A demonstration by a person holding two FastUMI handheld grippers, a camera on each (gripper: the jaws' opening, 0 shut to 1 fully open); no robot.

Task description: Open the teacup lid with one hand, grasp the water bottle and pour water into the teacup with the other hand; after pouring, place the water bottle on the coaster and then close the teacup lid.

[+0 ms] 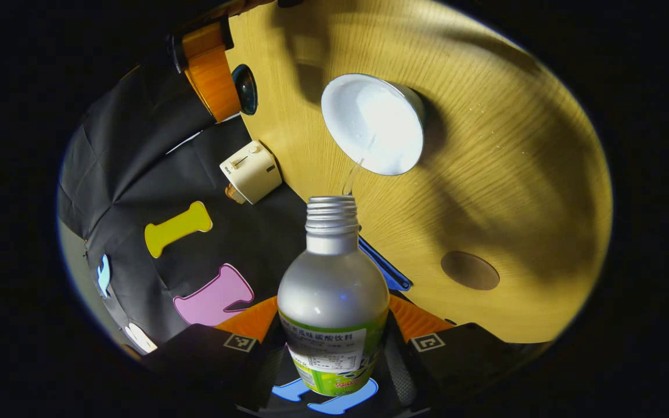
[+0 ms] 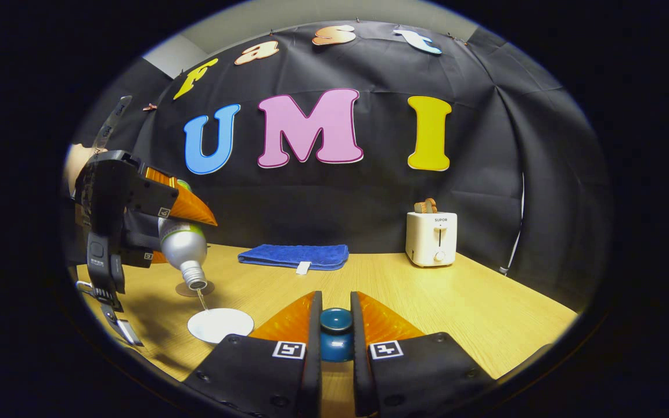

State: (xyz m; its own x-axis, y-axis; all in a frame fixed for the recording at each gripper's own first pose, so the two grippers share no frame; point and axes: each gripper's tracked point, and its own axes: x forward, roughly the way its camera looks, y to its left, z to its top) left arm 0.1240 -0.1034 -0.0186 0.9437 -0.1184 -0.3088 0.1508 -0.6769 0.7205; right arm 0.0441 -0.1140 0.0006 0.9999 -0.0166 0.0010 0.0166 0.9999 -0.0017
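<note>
Fingers first: your left gripper [image 1: 334, 348] is clamped on the body of the silver, green-labelled water bottle [image 1: 333, 296], one finger on each side of the label. Your right gripper [image 2: 335, 331] pinches the dark blue knob of the teacup lid [image 2: 335, 326] between both fingers and holds it above the near edge of the wooden table [image 2: 485, 302].

In the left gripper view the bottle is uncapped and tipped, its threaded neck aimed at the white round teacup [image 1: 374, 123], which stands open on the table just past the mouth. A thin stream of water [image 1: 351, 177] runs from the neck to the cup's near rim. The right gripper view confirms it: the bottle slants neck-down over the teacup [image 2: 220, 324] at the left of the table.

Judgement: the pour is under way.

- The stream lands close to the rim, not the centre. Ease the neck a little farther over the cup so nothing spills onto the wood.
- Hold the tilt steady; a steeper angle would likely widen the stream and splash.
- Keep the lid off to the right, well apart from the stream.
- I cannot tell the fill level from here, so watch it yourself.

The small brown round coaster [image 1: 470, 270] lies on the table beside the bottle, apart from the cup, ready for setting down.
</note>
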